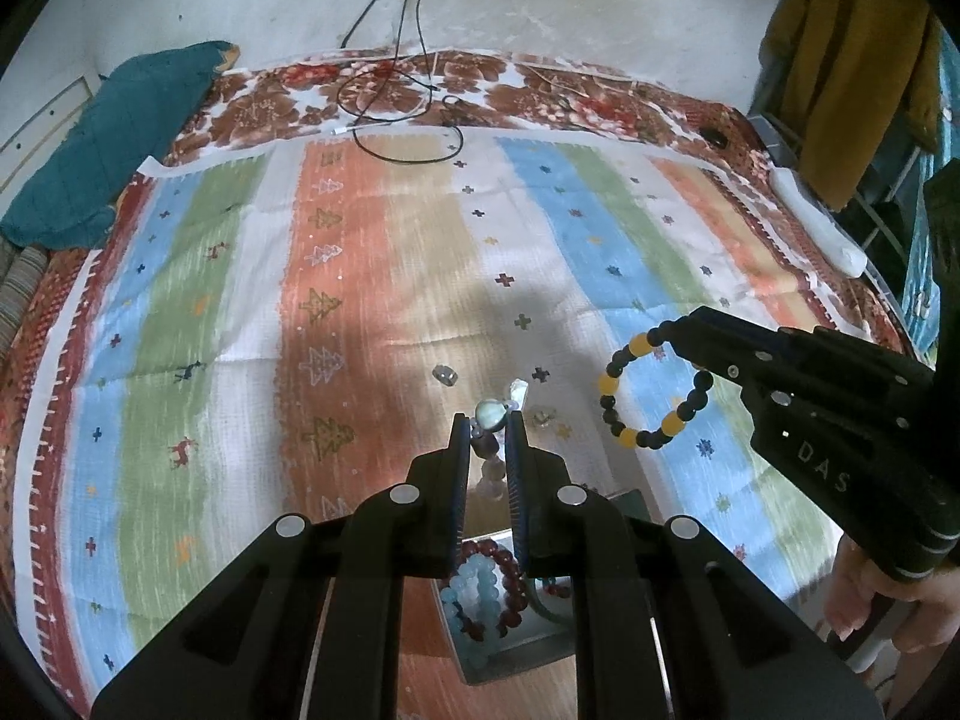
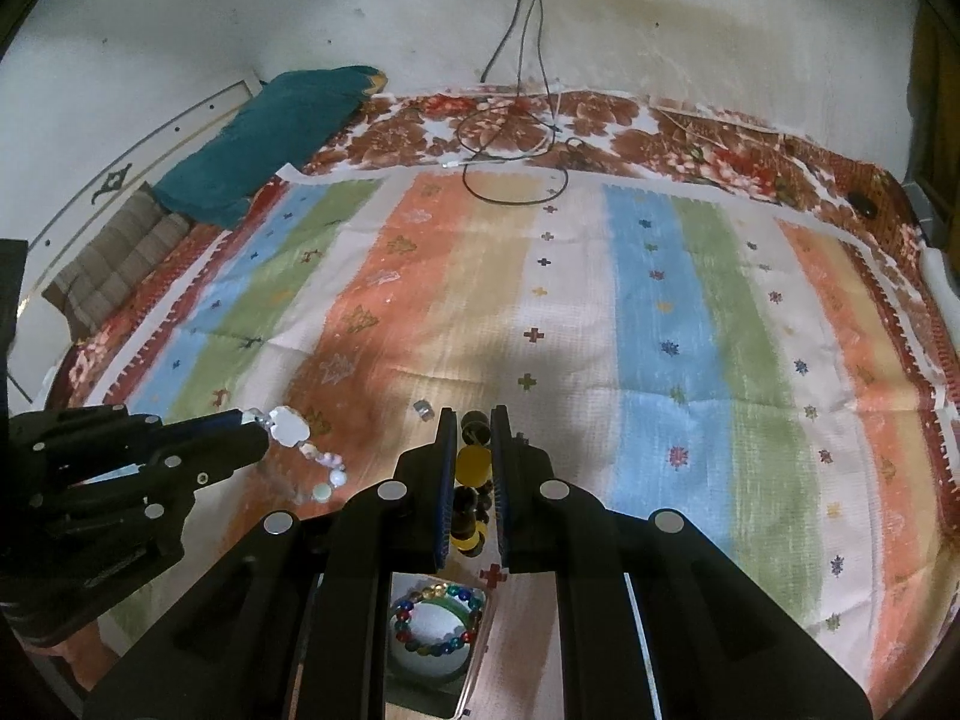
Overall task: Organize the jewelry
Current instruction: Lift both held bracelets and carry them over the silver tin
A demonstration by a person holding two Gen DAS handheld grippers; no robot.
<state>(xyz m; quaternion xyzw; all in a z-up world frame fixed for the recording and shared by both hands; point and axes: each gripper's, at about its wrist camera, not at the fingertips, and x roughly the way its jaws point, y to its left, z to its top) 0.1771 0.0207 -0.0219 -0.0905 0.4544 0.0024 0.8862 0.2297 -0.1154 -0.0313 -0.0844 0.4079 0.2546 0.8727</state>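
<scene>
1. Striped woven cloth (image 1: 372, 300) with tiny cross motifs covers the bed.
2. Left gripper (image 1: 487, 420) pinches a pale glassy bead bracelet (image 1: 491, 414); tray (image 1: 522, 648) beneath, half hidden.
3. Right gripper (image 2: 469, 420) clamps a black-and-yellow round-bead bracelet (image 2: 471, 462).

A striped cloth (image 1: 372, 276) is spread over a floral bedsheet (image 1: 384, 96); black cables (image 1: 396, 120) and a teal pillow (image 1: 114, 144) are seen beyond.

Striped bedspread (image 2: 600, 312) in blue, green, orange, tan and white, dotted with tiny crosses, trees and deer. Brown-red floral sheet (image 1: 384, 96) behind it, teal quilted blanket (image 1: 114, 138) off to the side. Black-and-yellow bead bracelet (image 1: 654, 384), pale milky-white beaded one (image 2: 312, 456), black tools (image 1: 487, 426) (image 2: 471, 420).
</scene>
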